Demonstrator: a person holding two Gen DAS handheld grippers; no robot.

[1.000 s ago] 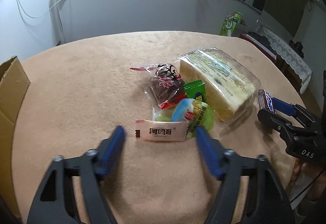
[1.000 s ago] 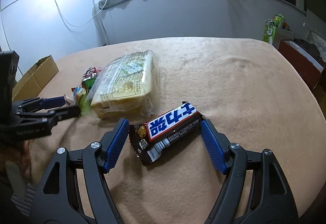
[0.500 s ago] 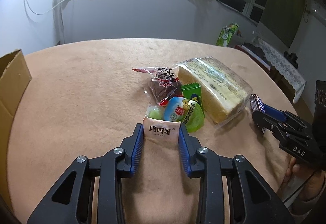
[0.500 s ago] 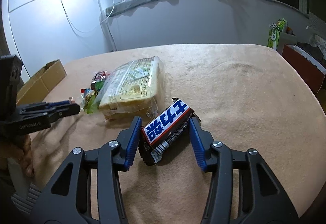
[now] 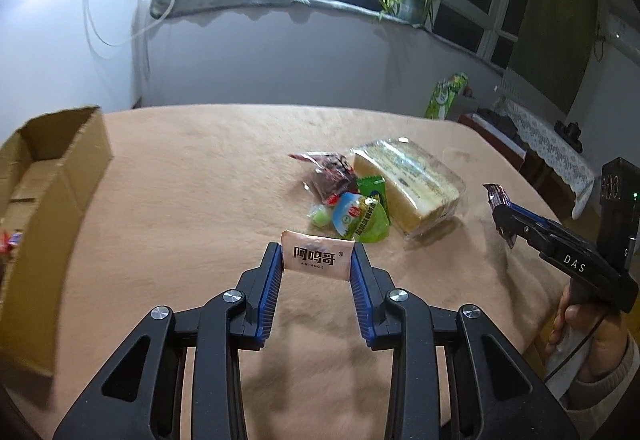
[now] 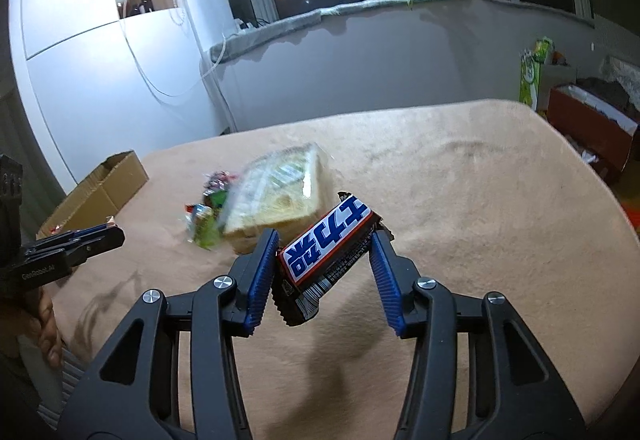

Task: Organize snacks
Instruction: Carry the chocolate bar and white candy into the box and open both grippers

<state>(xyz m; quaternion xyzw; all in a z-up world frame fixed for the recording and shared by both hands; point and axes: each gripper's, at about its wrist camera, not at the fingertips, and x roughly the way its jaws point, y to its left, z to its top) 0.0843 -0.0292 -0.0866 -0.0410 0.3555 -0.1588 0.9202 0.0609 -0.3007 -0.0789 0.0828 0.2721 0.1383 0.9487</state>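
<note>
- The pink packet [image 5: 317,257] is pinched by its two side edges in the closed left gripper [image 5: 317,260], lifted above the table [image 5: 192,176]; it can buckle and slip out.
- The chocolate bar [image 6: 328,244] is clamped askew in the closed right gripper [image 6: 325,252], so it can be twisted loose.
- The cardboard box [image 5: 52,200] stands at the table's left edge; a drop short of it is possible.

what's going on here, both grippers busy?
Yes. A person is sorting snacks with two handheld grippers. The left gripper is shut on a pink sachet; the right gripper is shut on a chocolate bar, both lifted off the tan table. A bagged bread loaf and small wrapped snacks remain piled mid-table. The open cardboard box sits at the left.
</note>
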